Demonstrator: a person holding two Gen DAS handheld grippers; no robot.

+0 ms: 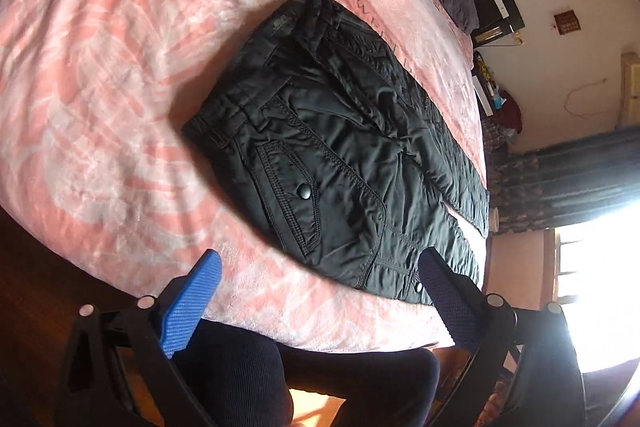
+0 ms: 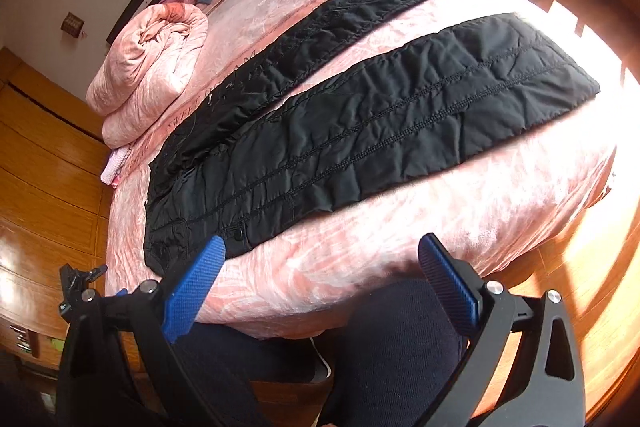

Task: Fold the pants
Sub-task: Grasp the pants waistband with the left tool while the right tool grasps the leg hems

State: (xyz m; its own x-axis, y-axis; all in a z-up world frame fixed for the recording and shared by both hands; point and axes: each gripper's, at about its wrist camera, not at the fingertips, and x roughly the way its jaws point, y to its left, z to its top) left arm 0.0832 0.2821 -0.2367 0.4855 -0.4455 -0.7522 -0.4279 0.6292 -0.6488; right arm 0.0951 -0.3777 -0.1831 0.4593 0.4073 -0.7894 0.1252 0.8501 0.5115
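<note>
Right wrist: black quilted pants (image 2: pixel 360 115) lie flat, unfolded.

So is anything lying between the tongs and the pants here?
Nothing visible. Both the left tongs and right tongs are open and face the black pants, spread flat on the pink bed. The rolled quilt lies beyond the pants, off to the side.

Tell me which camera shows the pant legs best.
The right wrist view: both legs of the pants lie spread apart, full length, on the bed. The left wrist view mostly shows the waistband and pockets.
</note>
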